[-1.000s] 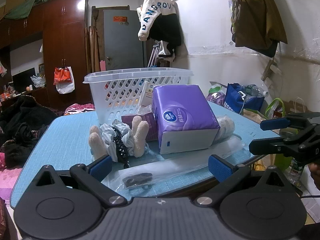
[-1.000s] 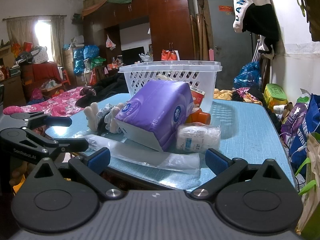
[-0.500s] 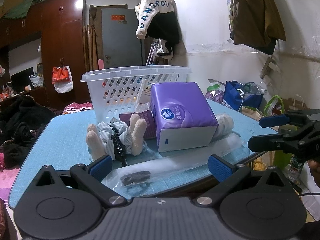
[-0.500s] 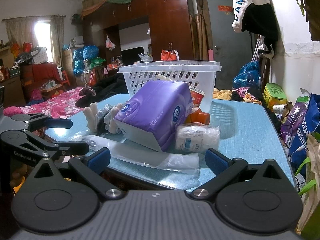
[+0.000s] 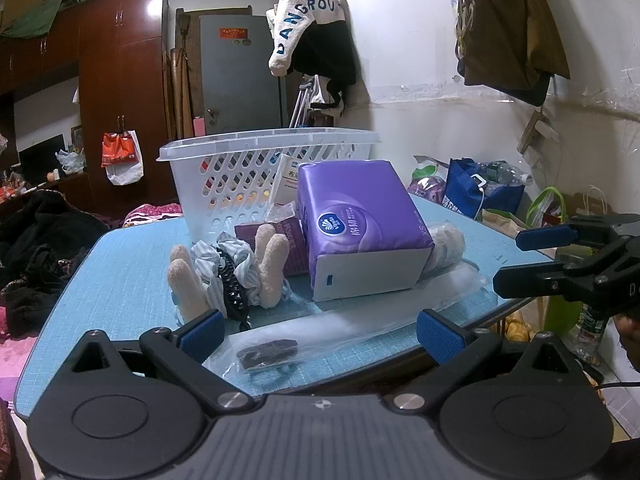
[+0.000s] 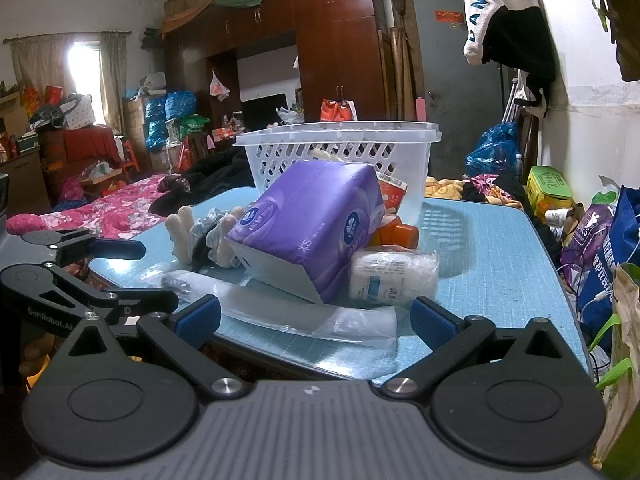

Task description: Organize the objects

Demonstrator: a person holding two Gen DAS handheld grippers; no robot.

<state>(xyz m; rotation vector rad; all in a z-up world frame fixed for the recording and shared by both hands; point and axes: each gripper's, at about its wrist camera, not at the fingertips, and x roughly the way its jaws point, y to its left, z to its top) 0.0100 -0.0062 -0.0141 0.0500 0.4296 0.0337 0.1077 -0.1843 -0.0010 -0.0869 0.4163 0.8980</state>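
I hold my left tongs point(image 5: 318, 330) and my right tongs point(image 6: 316, 316) low at the near edge of the blue counter point(image 6: 492, 240), both spread wide and pinching nothing. The things lie in a heap in the middle of the counter. The purple tissue pack point(image 5: 360, 228) sits tilted on top of the others, and a long clear plastic bag point(image 5: 340, 326) with a small dark item inside lies flat before it, just in front of my left tongs. Left of the pack are the cream plush gloves point(image 5: 230, 270) around a striped cloth and a black studded band. A white wrapped roll point(image 6: 394, 276) touches the right side of the pack, with an orange bottle point(image 6: 398, 232) behind it. The white basket point(image 5: 264, 176) stands upright behind the heap
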